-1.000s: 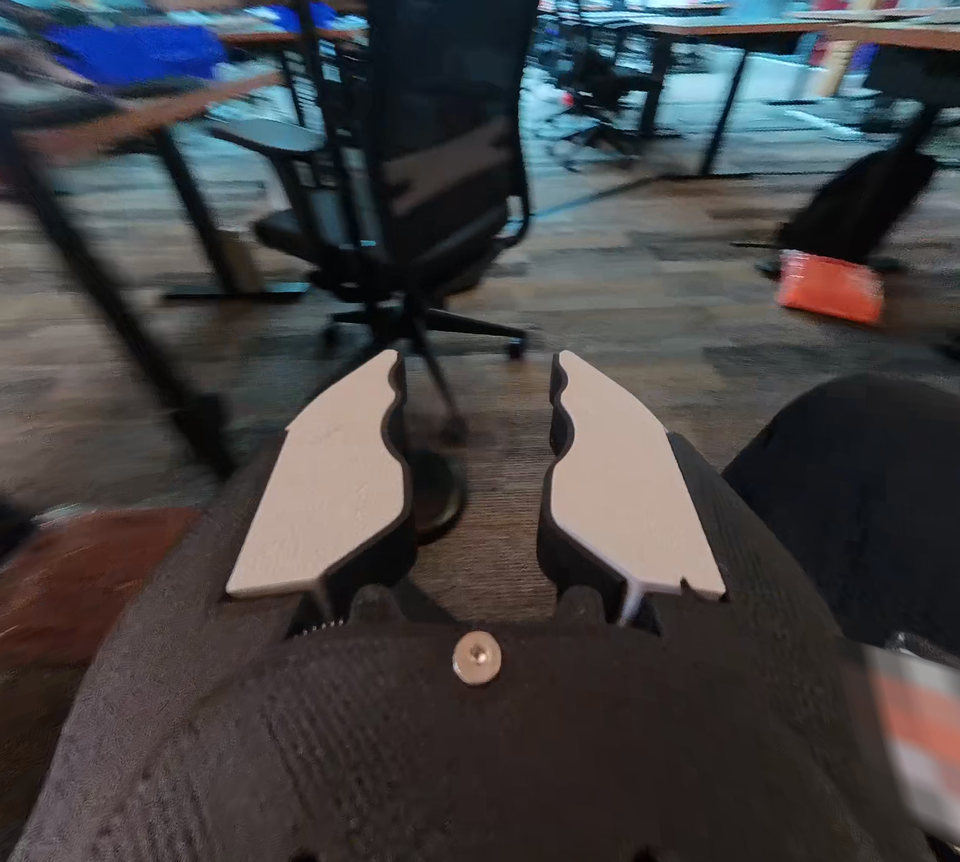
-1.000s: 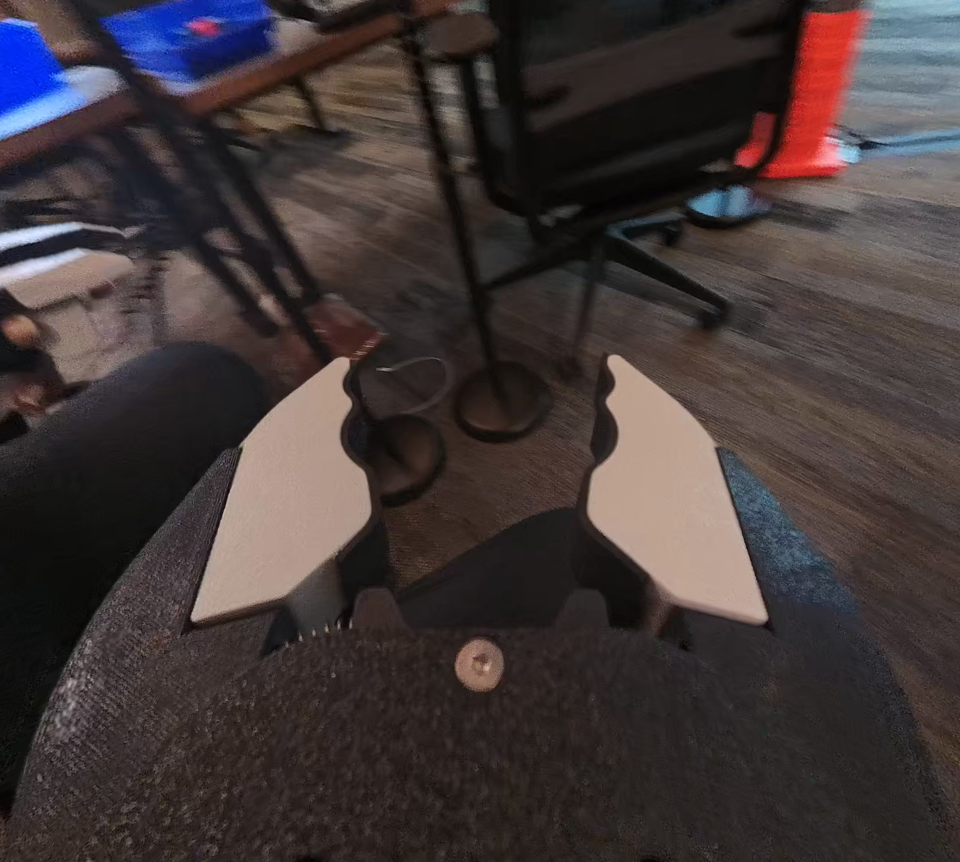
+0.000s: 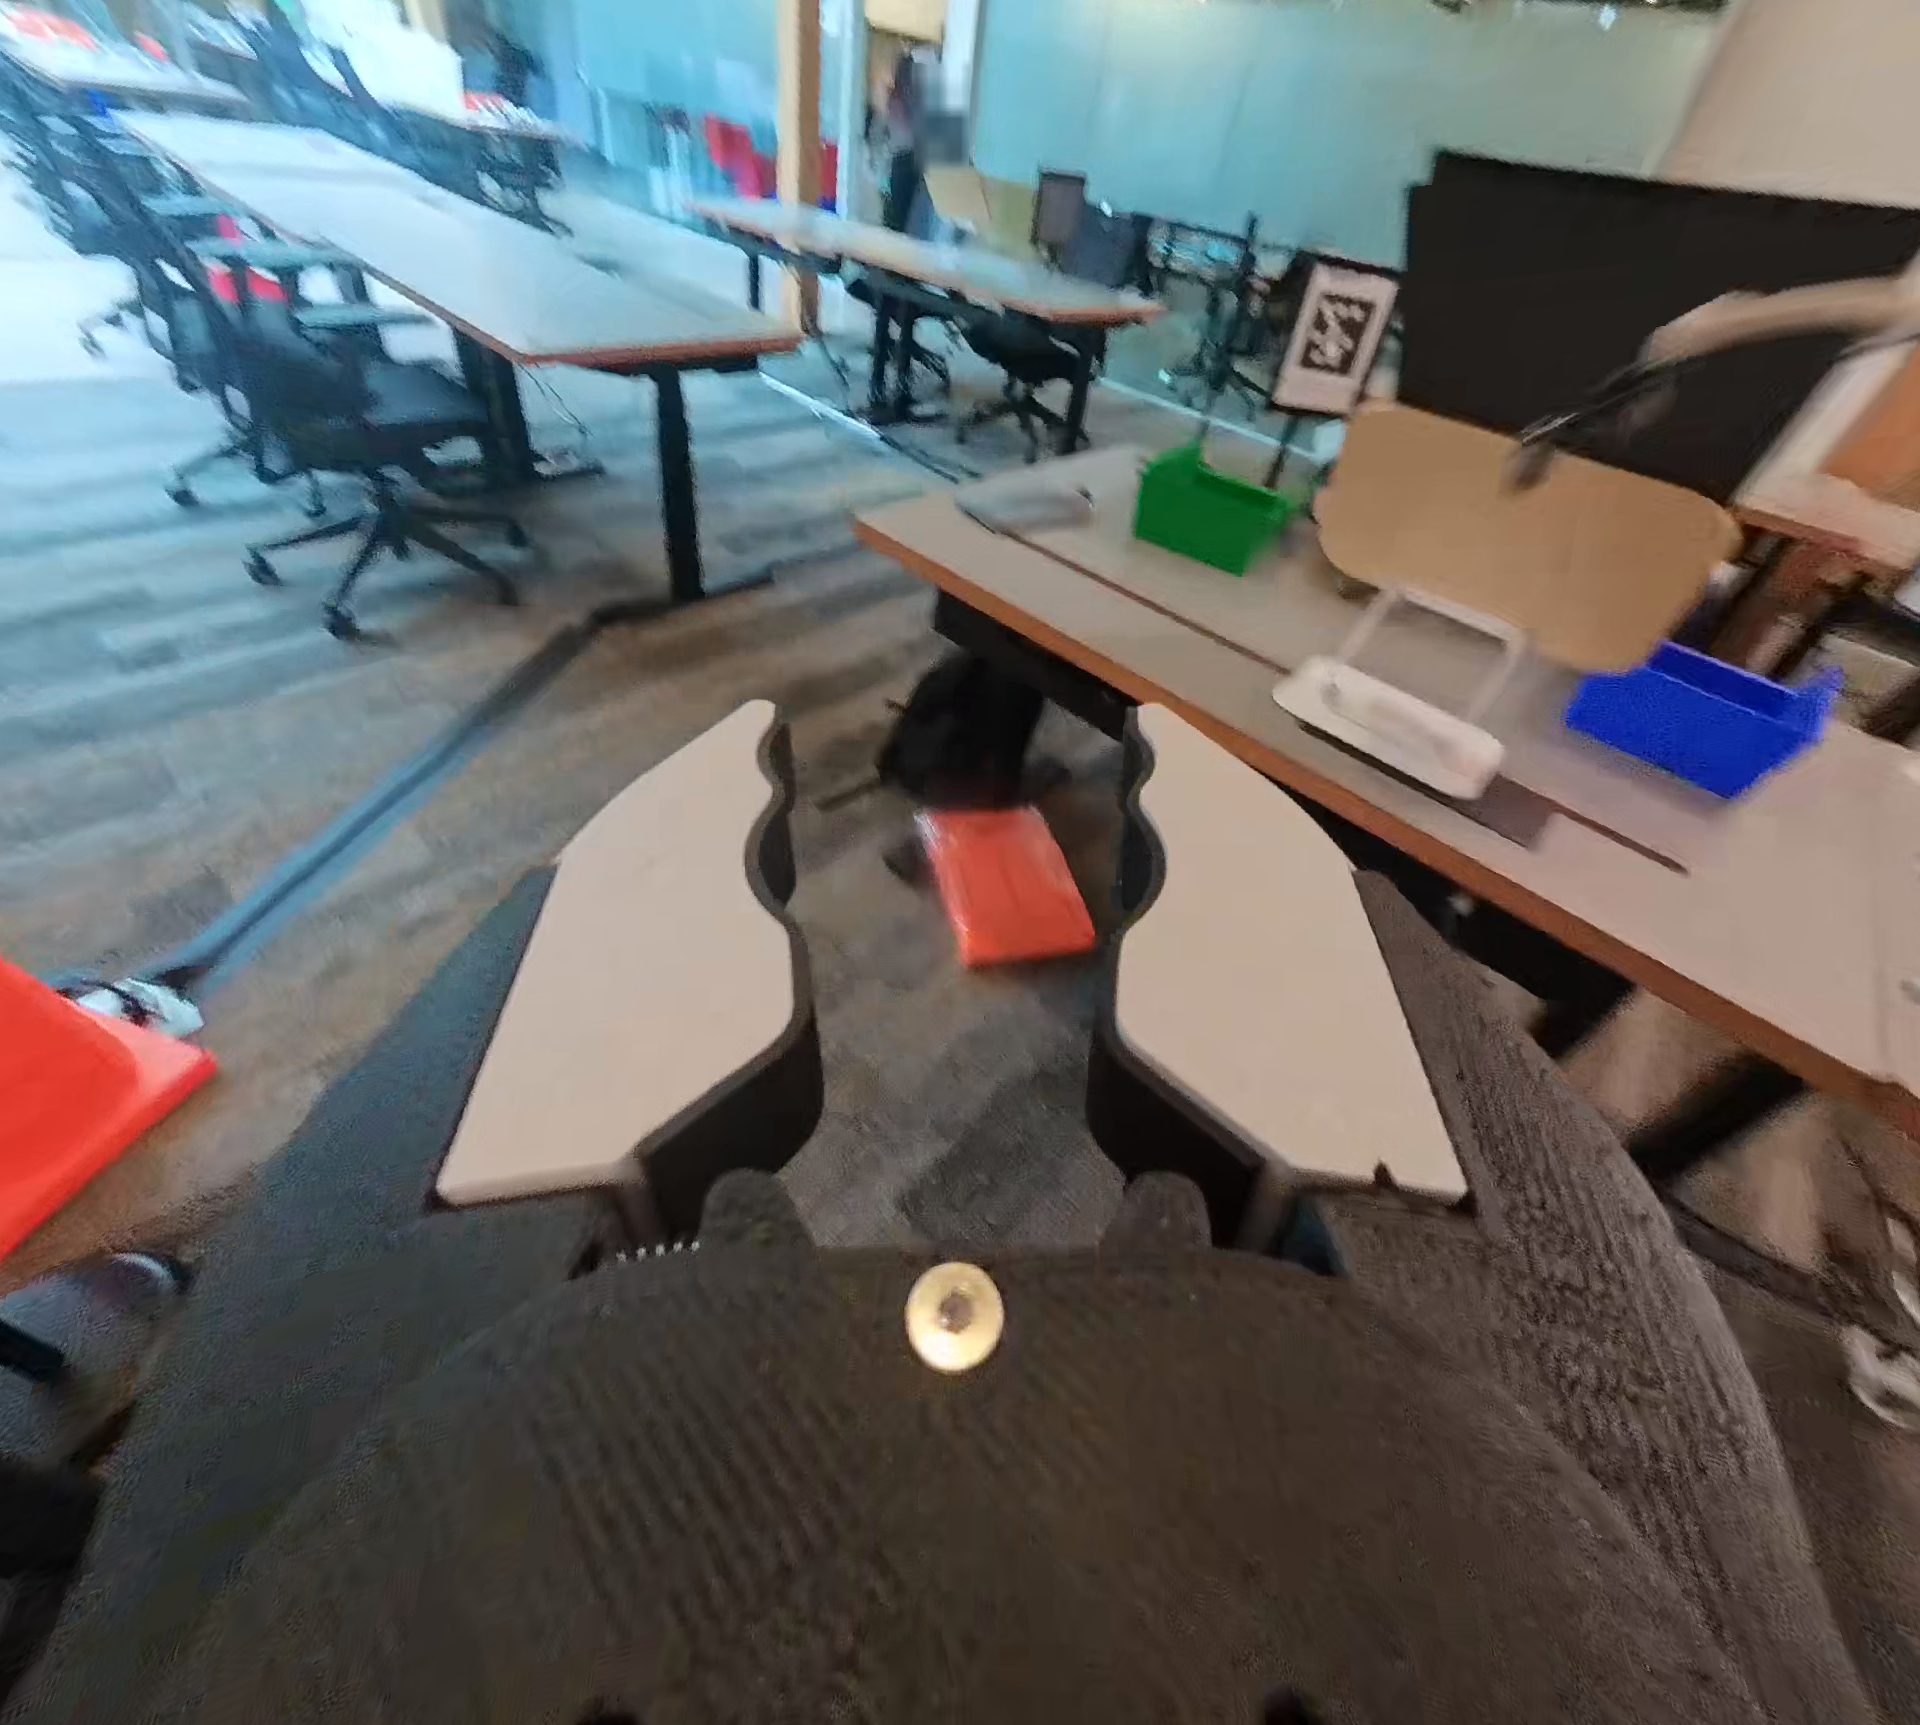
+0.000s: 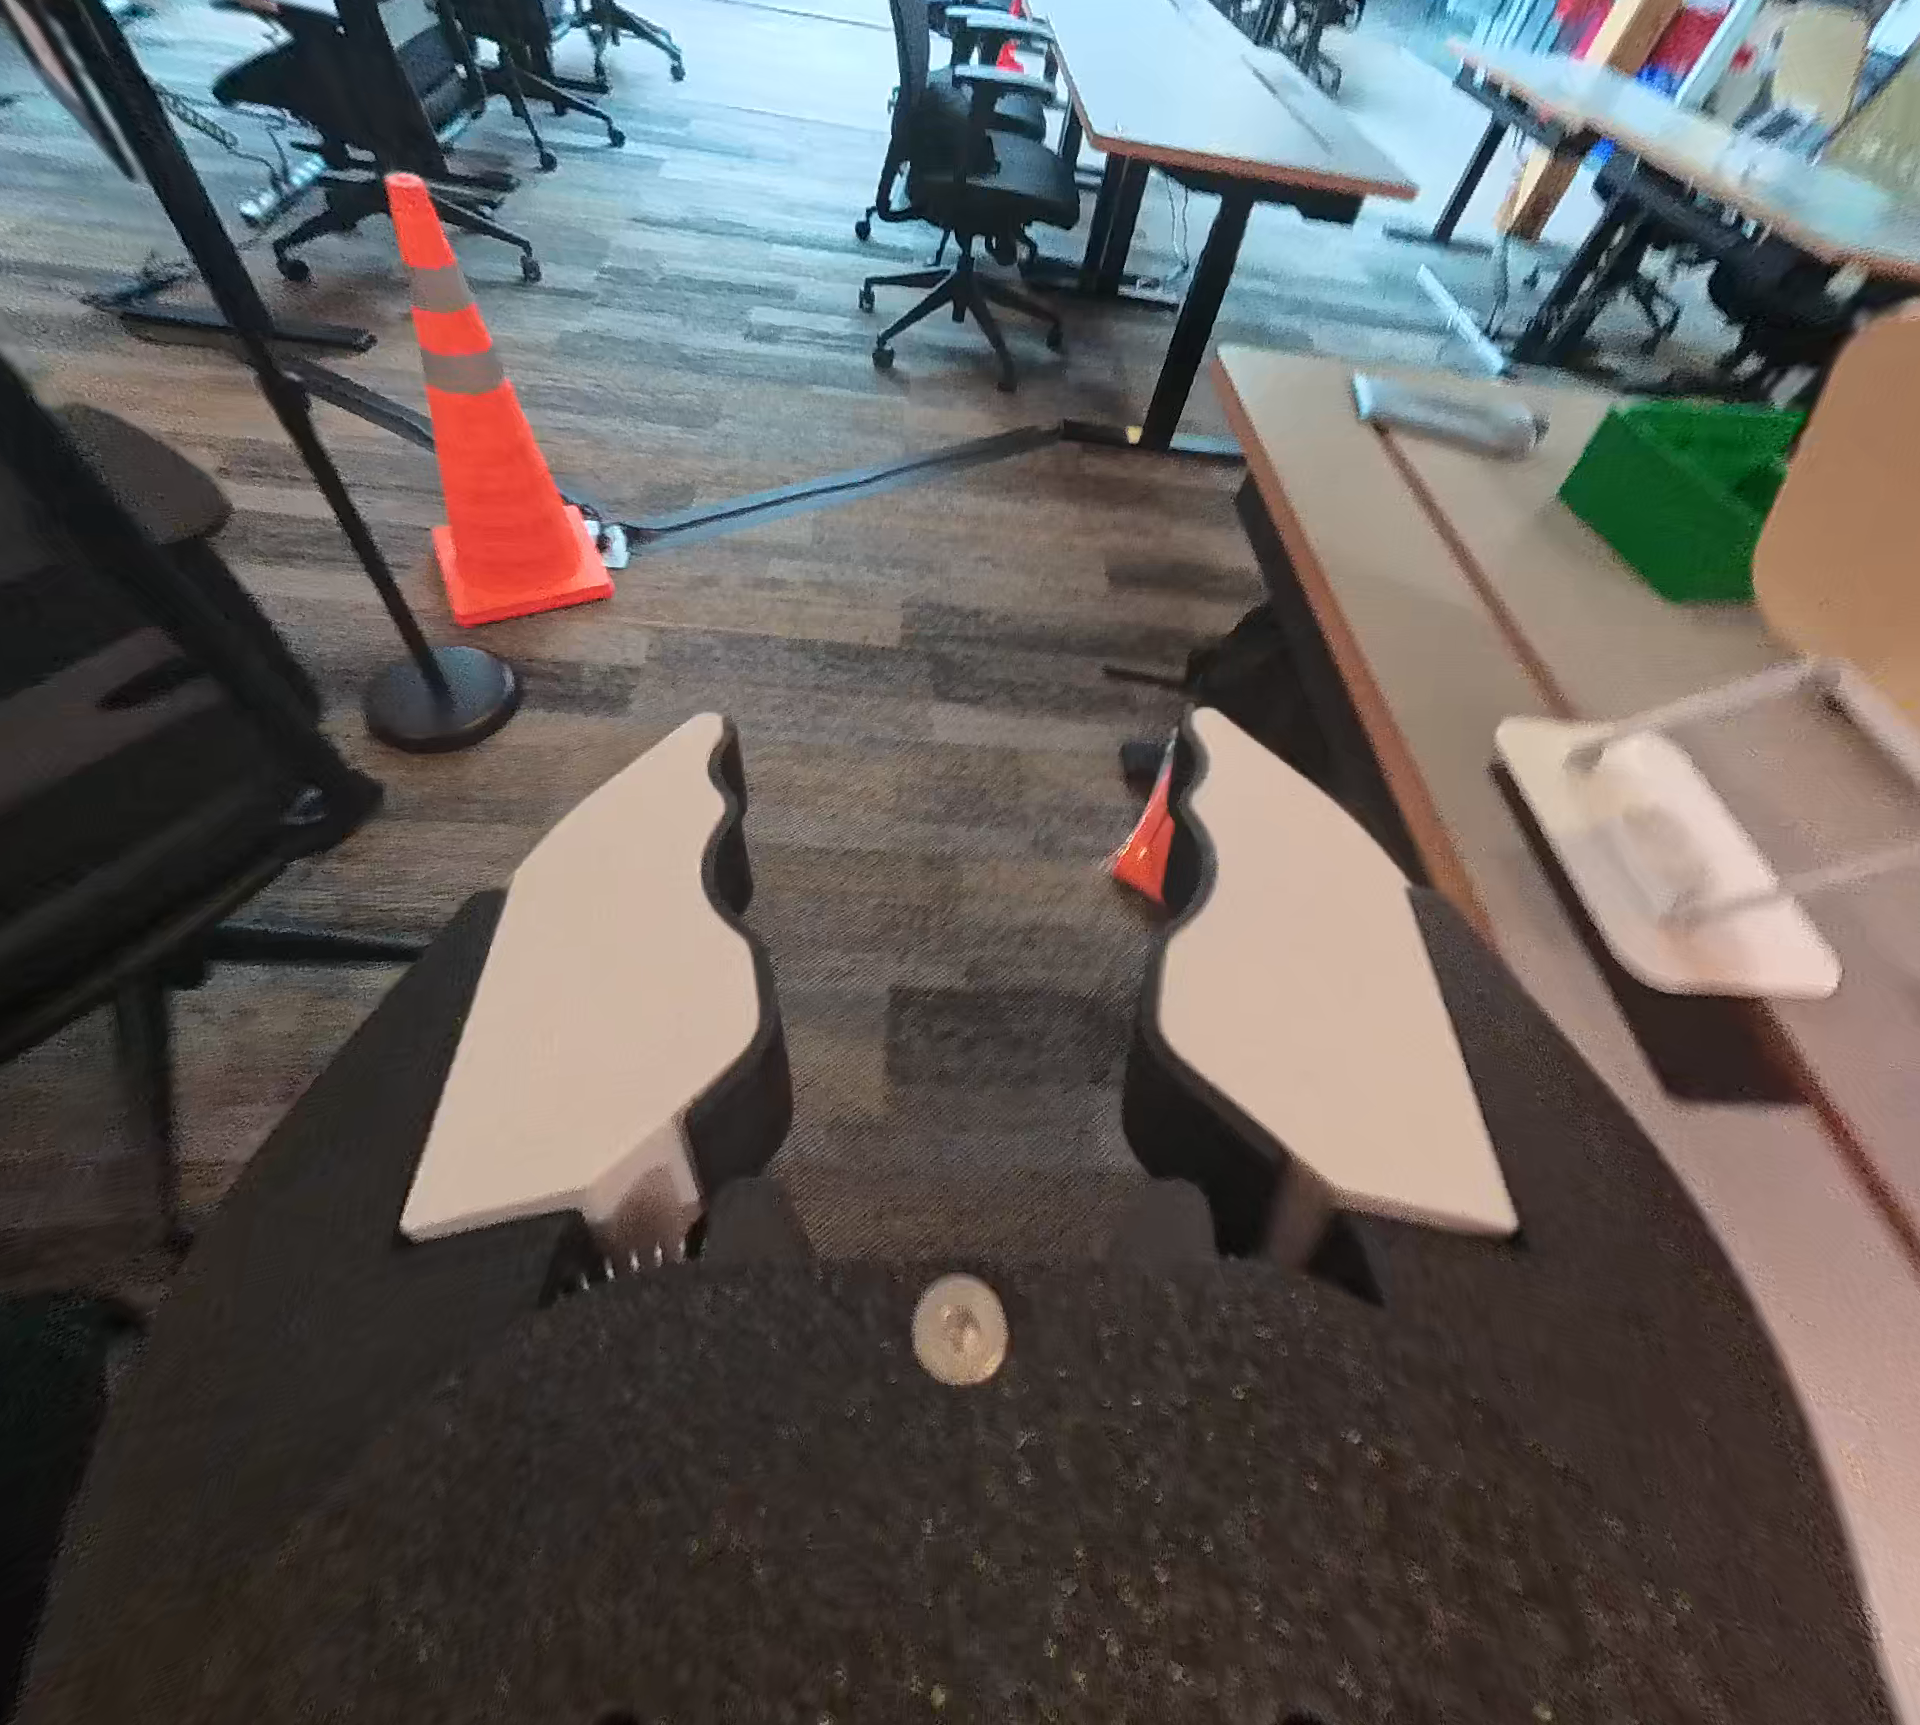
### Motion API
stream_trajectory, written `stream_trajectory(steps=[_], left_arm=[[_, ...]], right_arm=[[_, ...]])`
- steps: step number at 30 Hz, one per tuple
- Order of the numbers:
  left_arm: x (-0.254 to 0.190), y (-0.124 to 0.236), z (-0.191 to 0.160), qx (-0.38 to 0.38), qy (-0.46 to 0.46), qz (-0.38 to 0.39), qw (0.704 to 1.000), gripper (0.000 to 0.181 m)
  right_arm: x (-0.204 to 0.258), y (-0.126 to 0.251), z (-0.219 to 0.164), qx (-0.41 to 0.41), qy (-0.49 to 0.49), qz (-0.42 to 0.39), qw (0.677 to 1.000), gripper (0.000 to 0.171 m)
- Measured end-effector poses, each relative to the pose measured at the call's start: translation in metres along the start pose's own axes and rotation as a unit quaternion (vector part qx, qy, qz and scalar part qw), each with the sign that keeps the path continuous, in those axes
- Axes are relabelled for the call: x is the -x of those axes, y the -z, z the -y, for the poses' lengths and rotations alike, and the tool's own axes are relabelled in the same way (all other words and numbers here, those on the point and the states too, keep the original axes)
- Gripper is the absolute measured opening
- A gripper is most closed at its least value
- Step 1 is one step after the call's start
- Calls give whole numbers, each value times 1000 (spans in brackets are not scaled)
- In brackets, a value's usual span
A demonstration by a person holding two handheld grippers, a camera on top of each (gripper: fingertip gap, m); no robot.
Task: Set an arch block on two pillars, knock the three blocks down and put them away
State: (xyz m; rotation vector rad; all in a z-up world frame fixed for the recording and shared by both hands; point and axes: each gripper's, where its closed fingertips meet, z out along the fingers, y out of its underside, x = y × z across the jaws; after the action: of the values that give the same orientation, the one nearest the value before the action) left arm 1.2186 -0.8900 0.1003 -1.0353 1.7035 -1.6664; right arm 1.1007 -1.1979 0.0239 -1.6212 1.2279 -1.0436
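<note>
The nearest grey-topped table with a wood-coloured edge (image 3: 1164,626) serves as the landmark. On it stand a green plastic bin (image 3: 1205,512) near its far end, a blue plastic bin (image 3: 1704,725) closer in, a white tray with a wire frame (image 3: 1392,719) between them, and a tan cardboard sheet (image 3: 1507,532) upright behind the tray. On the carpet beside the table's edge lies a flat orange object (image 3: 1003,886). Well apart from the table, across the floor, an orange traffic cone with grey bands (image 4: 488,428) stands upright, next to a black pole on a round base (image 4: 436,693). Beyond the table's far end sits a black office chair (image 4: 966,179).
</note>
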Motion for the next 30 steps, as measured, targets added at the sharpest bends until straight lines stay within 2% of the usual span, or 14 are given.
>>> stream_trajectory(steps=[2,6,11,13,16,18,20,23,26,28,30], left_arm=[[41,-23,6,-15,-12,32,999,61],[132,-81,-15,0,-30,74,997,63],[245,-200,-28,29,-36,57,997,66],[284,-257,-12,17,-17,36,999,63],[349,-333,34,-8,7,51,999,63],[384,-372,65,-13,19,38,999,67],[425,-403,82,-7,-13,38,999,70],[497,-451,78,15,-50,48,997,72],[586,-497,65,24,-51,101,993,71],[652,-525,62,24,-33,154,987,72],[721,-543,69,28,-34,223,974,71]], right_arm=[[-6,-47,16,-6,23,1,1000,79],[-1,-163,52,-21,-17,1,1000,81],[10,-322,111,-20,-27,-19,999,81],[16,-383,148,-30,-17,-16,999,78],[21,-474,193,-14,-11,5,1000,79],[23,-537,215,-8,-19,24,1000,80],[24,-604,227,-2,-26,39,999,80],[25,-713,228,6,-35,57,998,80],[27,-838,233,11,-23,77,997,81],[35,-928,256,3,-4,99,995,81],[54,-1022,298,-8,23,140,990,81]])
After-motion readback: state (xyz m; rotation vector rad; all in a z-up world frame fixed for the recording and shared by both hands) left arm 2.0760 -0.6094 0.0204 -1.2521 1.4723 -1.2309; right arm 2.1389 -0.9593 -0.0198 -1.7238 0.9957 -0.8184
